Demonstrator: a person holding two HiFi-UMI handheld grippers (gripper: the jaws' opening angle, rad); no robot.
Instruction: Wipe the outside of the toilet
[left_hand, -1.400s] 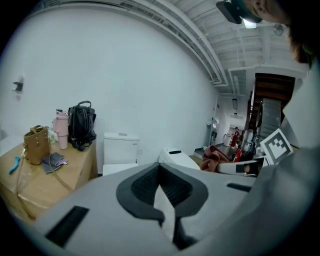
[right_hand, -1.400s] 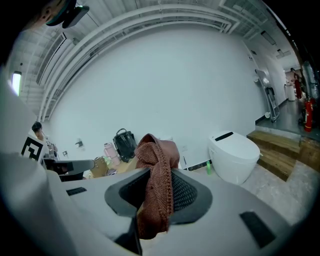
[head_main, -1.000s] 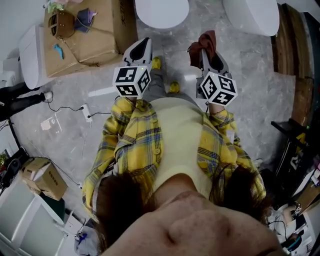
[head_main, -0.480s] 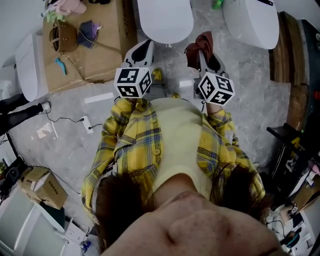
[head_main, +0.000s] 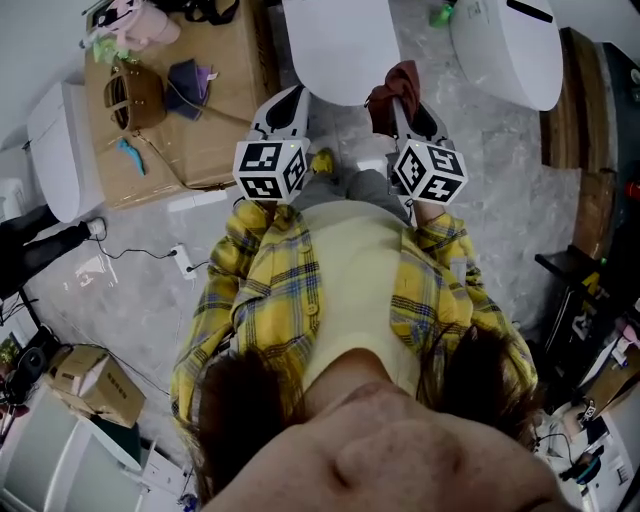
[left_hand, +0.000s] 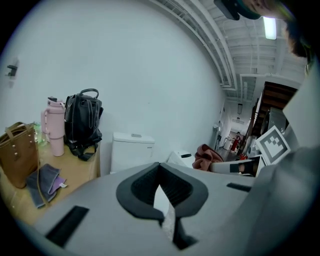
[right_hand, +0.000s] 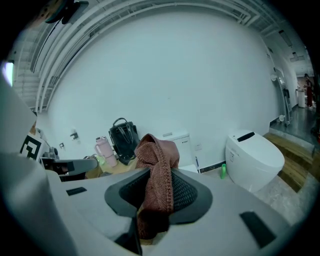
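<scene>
A white toilet (head_main: 338, 42) stands straight ahead at the top of the head view; its tank (left_hand: 131, 151) shows in the left gripper view and also as the tank (right_hand: 181, 145) in the right gripper view. My right gripper (head_main: 402, 92) is shut on a red-brown cloth (head_main: 397, 84), which hangs bunched between the jaws as the cloth (right_hand: 156, 185). That gripper hovers just short of the bowl's right side. My left gripper (head_main: 288, 100) is shut with nothing in it, beside the bowl's left front. Its pads (left_hand: 176, 192) nearly meet.
A second toilet (head_main: 508, 42) stands at the right, with a green bottle (right_hand: 223, 171) by the wall beside it. A third toilet (head_main: 58, 150) is at the far left. A wooden table (head_main: 225, 110) holds a brown bag (head_main: 128, 85), a black bag (left_hand: 82, 122) and a pink bottle (left_hand: 55, 127). Cables (head_main: 150, 240) cross the floor.
The person has stepped toward the middle toilet. Both grippers now sit closer to its bowl. The cloth stays in the right gripper.
</scene>
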